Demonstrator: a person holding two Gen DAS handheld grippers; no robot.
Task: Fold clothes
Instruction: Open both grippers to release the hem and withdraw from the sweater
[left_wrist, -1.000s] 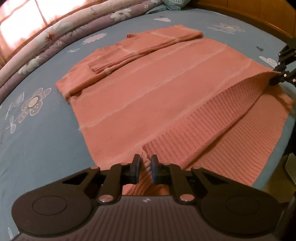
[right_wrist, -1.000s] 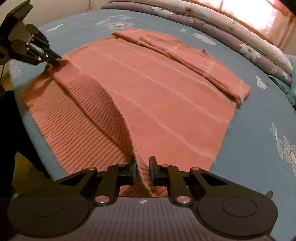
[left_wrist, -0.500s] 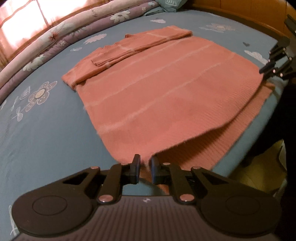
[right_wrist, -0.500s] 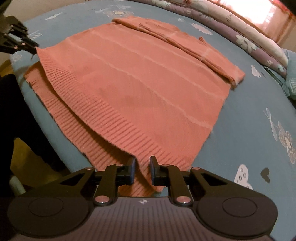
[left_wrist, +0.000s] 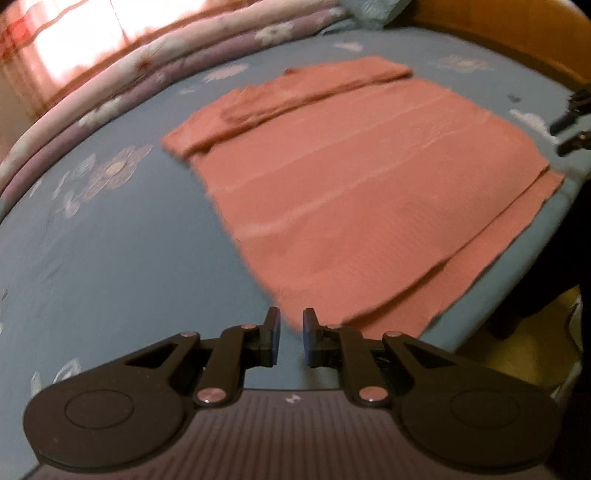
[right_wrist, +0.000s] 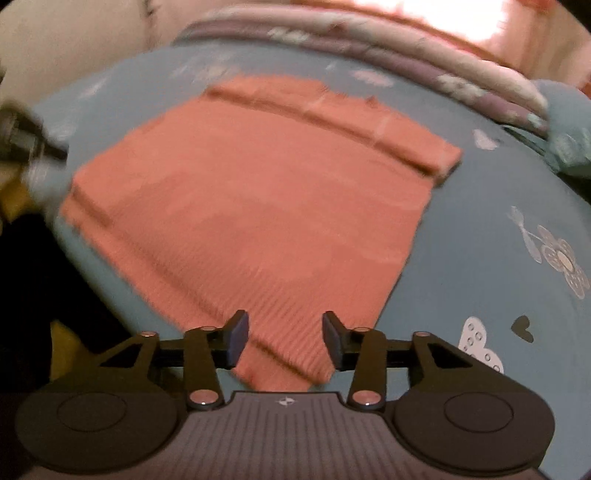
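Lying flat, the sweater (left_wrist: 362, 206) shows sleeves folded at twelve o'clock; left gripper (left_wrist: 290, 334) narrowly parted, right gripper (right_wrist: 284, 338) wide, both empty; next fold needs fresh grips.

Blue flowered bedsheet (left_wrist: 110, 240), rolled floral quilt (left_wrist: 177, 70) along far edge, wooden bedframe (left_wrist: 517, 40)

Salmon-pink ribbed sweater (left_wrist: 369, 192) with pale stripes — blue bedsheet (left_wrist: 110, 258), white flower print.

Sweater (left_wrist: 362, 192), salmon-pink knit: lies flat on bed, sleeves folded across top, upper hem layer offset from lower.
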